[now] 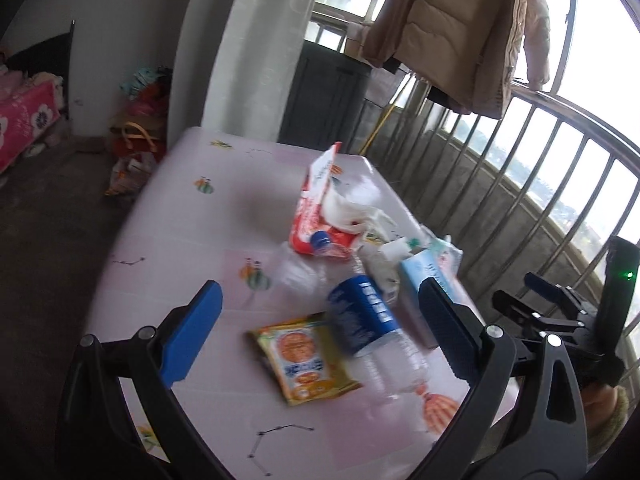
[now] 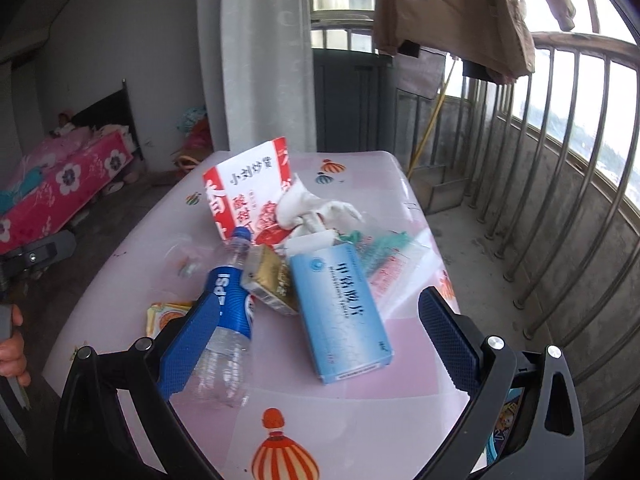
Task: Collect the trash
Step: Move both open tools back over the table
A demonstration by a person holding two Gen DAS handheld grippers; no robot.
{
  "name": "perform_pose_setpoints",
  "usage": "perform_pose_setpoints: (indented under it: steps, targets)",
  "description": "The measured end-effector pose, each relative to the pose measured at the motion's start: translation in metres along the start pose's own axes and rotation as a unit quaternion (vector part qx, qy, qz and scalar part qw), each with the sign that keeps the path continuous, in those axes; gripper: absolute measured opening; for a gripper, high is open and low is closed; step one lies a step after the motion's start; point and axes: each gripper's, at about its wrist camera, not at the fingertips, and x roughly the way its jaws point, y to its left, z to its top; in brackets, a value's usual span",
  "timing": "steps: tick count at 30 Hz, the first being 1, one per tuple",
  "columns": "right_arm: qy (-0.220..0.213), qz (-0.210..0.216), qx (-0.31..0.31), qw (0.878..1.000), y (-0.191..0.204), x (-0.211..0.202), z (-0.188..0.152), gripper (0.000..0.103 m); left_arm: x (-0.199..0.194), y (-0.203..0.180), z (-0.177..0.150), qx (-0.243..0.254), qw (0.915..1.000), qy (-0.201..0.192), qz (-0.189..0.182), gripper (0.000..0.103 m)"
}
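Trash lies on a pink table (image 1: pixel 192 216) (image 2: pixel 360 408). An empty plastic bottle with a blue label (image 1: pixel 362 312) (image 2: pixel 228 308) lies on its side. A yellow snack packet (image 1: pixel 306 362) (image 2: pixel 162 316) lies beside it. A light blue carton (image 2: pixel 338 308) (image 1: pixel 424 276), a gold pack (image 2: pixel 268 280), a red-and-white paper bag (image 1: pixel 316 204) (image 2: pixel 248 192) and crumpled white tissue (image 2: pixel 316 210) (image 1: pixel 352 206) lie behind. My left gripper (image 1: pixel 320 328) is open above the bottle and packet. My right gripper (image 2: pixel 320 336) is open above the blue carton.
A metal balcony railing (image 2: pixel 560 184) runs along the right. A beige jacket (image 1: pixel 468 28) hangs above it. A white curtain (image 2: pixel 264 56) and a dark cabinet (image 2: pixel 352 100) stand behind the table. A bed with pink cover (image 2: pixel 60 188) is at far left. A clear plastic bag (image 2: pixel 400 256) lies on the table's right.
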Motion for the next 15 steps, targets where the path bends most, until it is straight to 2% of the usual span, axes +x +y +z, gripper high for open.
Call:
perform_pose_setpoints:
  steps: [4,8,15]
  targets:
    - [-0.012,0.003,0.008,1.0,-0.001,-0.008,0.0,0.097,-0.005,0.008,-0.007,0.003,0.9999,0.002,0.012,0.094]
    - [-0.007,0.014,0.033,0.999,-0.01,-0.013,0.003,0.097,-0.007,0.015,-0.013,0.005,0.9999,0.001,0.016,0.094]
    - [0.029,0.032,0.092,0.995,-0.025,-0.005,0.003,0.097,-0.004,0.024,-0.021,-0.01,0.9997,-0.001,-0.023,0.094]
